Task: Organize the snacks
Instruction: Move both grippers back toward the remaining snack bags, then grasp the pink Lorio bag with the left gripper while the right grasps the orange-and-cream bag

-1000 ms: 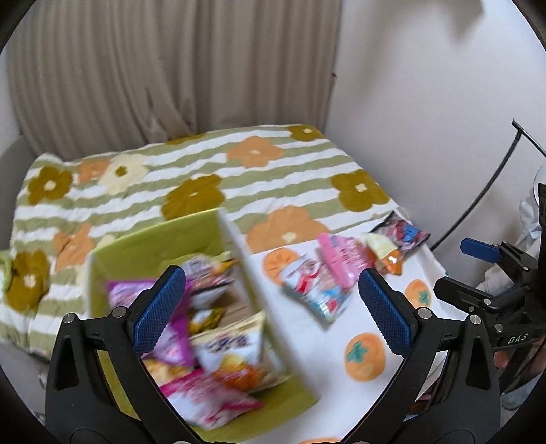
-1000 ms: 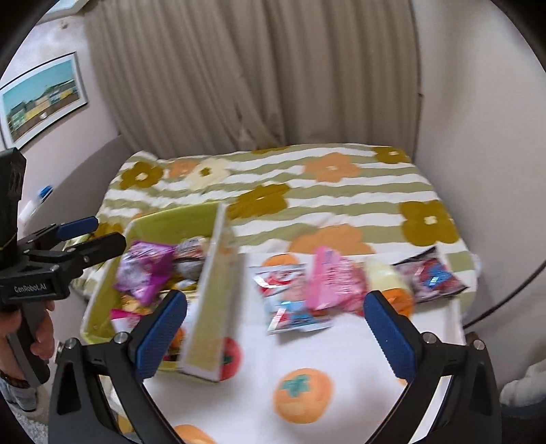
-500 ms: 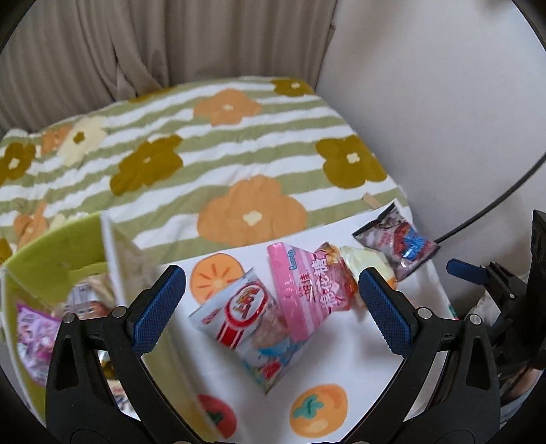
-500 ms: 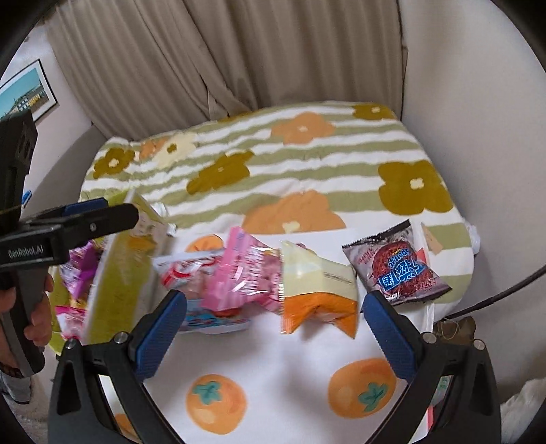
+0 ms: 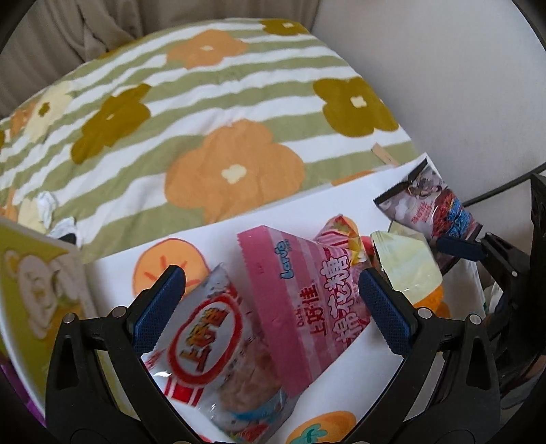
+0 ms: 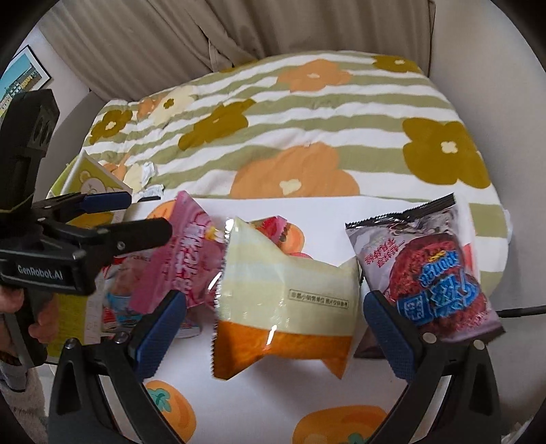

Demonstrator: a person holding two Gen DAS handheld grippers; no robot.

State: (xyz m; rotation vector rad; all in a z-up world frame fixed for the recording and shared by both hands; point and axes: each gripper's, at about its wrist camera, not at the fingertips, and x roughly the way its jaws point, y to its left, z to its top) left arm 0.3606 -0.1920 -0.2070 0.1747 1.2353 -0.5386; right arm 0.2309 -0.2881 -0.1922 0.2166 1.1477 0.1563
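Snacks: pink bag (image 5: pixel 307 300) overlaps red-white bag (image 5: pixel 218 345), mid white cloth (image 6: pixel 307 392).
L gripper (image 5: pixel 269 300): spread wide, nothing held.
R gripper (image 6: pixel 273 328): spread wide round yellow-orange bag (image 6: pixel 283 307), no grip.
Box (image 5: pixel 37 307): cloth's left edge.

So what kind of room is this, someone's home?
Probably a bedroom at home: a flowered, striped quilt spread like bedding, curtains behind it, and a framed picture on the wall.
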